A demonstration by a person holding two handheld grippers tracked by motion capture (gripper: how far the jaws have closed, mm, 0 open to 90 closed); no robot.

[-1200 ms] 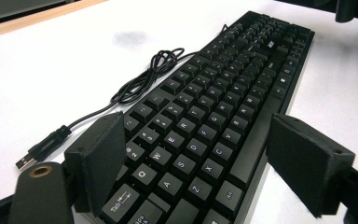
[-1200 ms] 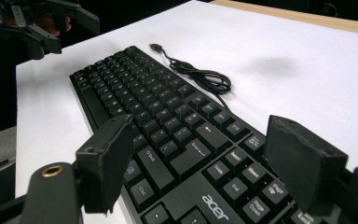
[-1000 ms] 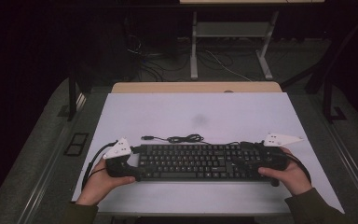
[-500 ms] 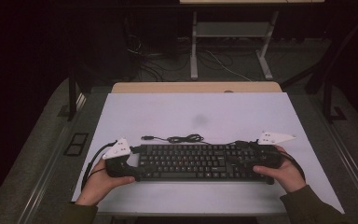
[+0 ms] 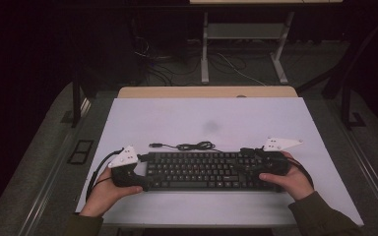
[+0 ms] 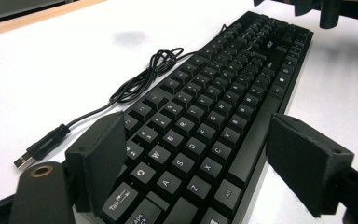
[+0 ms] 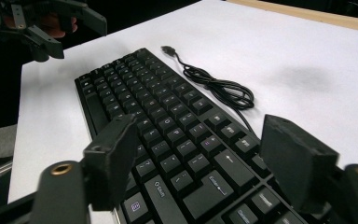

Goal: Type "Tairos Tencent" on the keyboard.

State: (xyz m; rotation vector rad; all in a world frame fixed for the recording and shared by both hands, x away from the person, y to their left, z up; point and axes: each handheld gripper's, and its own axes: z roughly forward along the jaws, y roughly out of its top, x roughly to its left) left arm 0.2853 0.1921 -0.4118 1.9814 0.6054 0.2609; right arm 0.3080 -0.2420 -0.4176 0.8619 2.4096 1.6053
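Keyboard lies on the near part of the white table, long axis side to side, between both grippers. Left gripper straddles its left end, jaws apart. Right gripper, whose jaws have just been closing, straddles its right end, pads not pressing; its coiled cable lies just beyond.

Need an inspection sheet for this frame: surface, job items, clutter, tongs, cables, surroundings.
Surface: white table top, faint grey smudge mid-board.
Job's things: black keyboard flat near the front edge, keys up.
Clutter: nothing seen.
Tongs: left tongs open, astride the keyboard's left end; right tongs open astride its right end, jaws have just been closing, pads not yet pressing.
Cables: keyboard's USB cable loosely coiled behind it, plug free.
Surroundings: dark floor, metal stand, loose wires behind.
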